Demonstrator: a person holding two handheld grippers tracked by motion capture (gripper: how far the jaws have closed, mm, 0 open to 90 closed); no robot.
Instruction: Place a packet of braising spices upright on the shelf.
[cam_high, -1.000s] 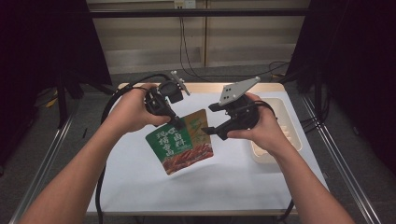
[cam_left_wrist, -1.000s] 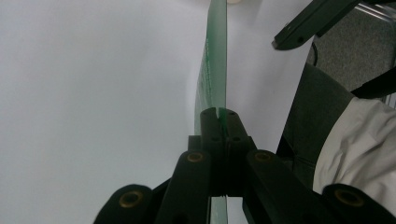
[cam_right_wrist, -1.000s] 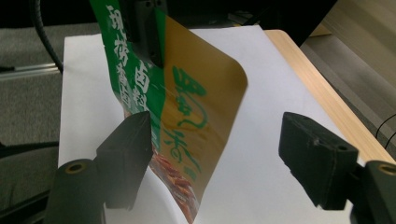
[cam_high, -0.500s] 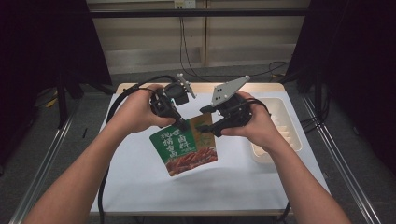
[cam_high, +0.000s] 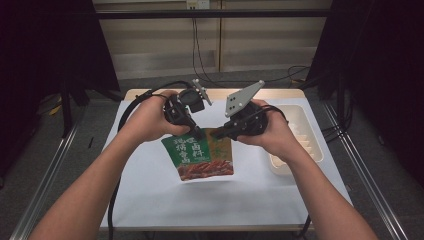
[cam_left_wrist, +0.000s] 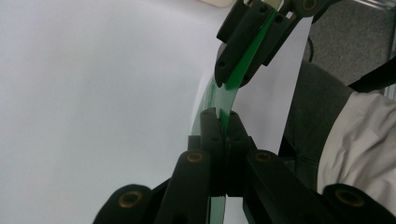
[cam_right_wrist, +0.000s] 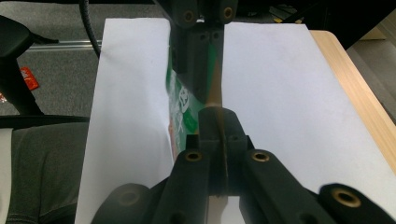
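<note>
A second ago the right claw (cam_high: 216, 134) stood beside the right edge of the green pouch (cam_high: 200, 156) with its jaws apart; they have just been closing and now pinch the pouch's top edge, close beside the left claw (cam_high: 199, 134). The right hand (cam_high: 270, 131) has shifted left toward the other hand. The pouch, tilted with its right corner high before, now hangs squarer, its top edge nearly level, over the white desk (cam_high: 150, 195).
</note>
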